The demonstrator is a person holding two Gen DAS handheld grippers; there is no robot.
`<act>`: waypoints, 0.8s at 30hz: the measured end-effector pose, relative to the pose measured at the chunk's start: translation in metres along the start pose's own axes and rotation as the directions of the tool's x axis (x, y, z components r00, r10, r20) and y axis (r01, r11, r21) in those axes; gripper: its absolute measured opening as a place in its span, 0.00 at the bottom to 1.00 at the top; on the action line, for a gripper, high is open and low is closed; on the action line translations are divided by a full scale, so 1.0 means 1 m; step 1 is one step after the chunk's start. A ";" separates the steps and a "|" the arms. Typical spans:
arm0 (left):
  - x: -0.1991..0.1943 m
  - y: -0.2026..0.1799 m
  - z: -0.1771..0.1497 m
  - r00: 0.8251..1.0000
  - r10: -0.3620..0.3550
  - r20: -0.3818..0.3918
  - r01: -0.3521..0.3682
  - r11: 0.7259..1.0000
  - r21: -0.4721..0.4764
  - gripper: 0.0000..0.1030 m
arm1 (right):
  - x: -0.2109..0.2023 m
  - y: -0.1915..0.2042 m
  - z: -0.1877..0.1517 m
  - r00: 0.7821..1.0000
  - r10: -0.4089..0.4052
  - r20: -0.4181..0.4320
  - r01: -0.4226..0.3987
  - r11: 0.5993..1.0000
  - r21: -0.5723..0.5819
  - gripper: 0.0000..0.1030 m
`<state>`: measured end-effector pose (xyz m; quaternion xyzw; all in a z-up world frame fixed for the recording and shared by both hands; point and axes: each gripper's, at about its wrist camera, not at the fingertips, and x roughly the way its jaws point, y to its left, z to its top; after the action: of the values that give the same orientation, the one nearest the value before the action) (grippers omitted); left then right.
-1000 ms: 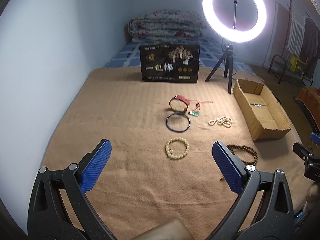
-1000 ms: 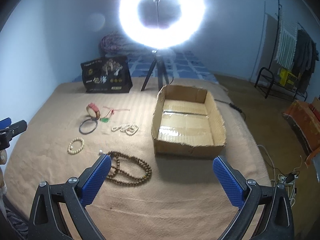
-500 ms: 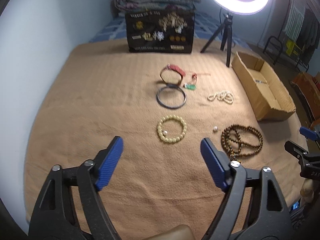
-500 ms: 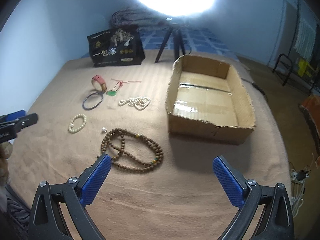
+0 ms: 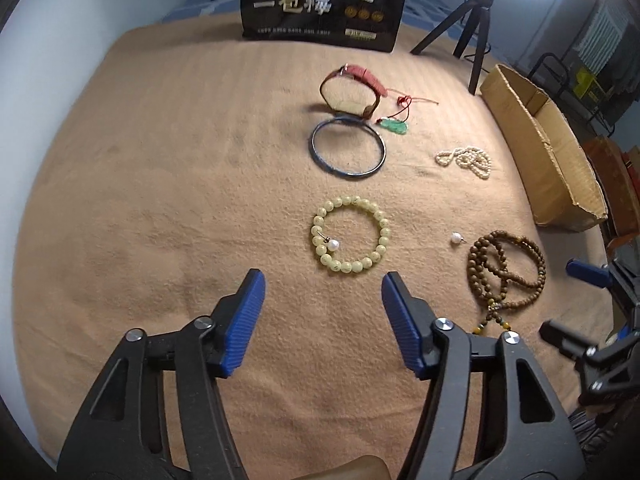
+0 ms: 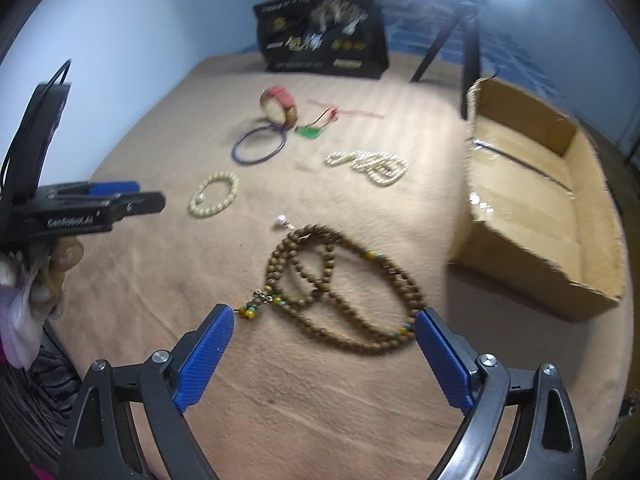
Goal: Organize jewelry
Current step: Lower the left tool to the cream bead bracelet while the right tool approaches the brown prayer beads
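Observation:
Jewelry lies spread on a tan blanket (image 5: 160,184). My left gripper (image 5: 322,280) hovers just short of a pale yellow bead bracelet (image 5: 350,240) with a pearl earring (image 5: 333,245) on it; its jaws are closing with nothing between them. My right gripper (image 6: 325,318) hangs over the long brown bead necklace (image 6: 340,284), jaws closing, the near loops lying between the tips untouched. Farther off lie a blue bangle (image 5: 348,152), a red and brown cuff (image 5: 352,90), a green pendant on red cord (image 5: 394,125), a pearl strand (image 5: 466,160) and a loose pearl earring (image 5: 457,237).
An open cardboard box (image 6: 532,196) stands at the right of the blanket. A black printed bag (image 5: 324,2) and a ring light tripod (image 5: 476,28) stand at the back. A blue wall runs along the left. The left gripper (image 6: 88,208) shows in the right wrist view.
Both grippers have dropped toward the blanket and tilted downward. The left jaws have narrowed markedly and the right jaws slightly. The yellow bracelet and the brown necklace are much nearer.

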<state>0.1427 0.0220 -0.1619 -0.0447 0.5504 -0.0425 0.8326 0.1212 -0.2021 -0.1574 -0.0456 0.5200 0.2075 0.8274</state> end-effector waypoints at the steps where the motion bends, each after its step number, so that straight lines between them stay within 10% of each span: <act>1: 0.003 0.002 0.001 1.000 -0.001 -0.003 0.001 1.000 -0.008 0.57 | 0.004 0.003 0.001 1.000 0.003 -0.009 -0.003 1.000 -0.009 0.90; 24: 0.069 0.008 0.051 0.993 -0.077 -0.089 0.079 0.997 0.024 0.24 | 0.044 0.014 0.021 0.998 0.006 -0.069 -0.009 0.999 -0.041 0.86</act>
<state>0.2171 0.0231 -0.2062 -0.0529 0.5839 -0.0844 0.8057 0.1494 -0.1702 -0.1850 -0.0678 0.5440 0.2194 0.8070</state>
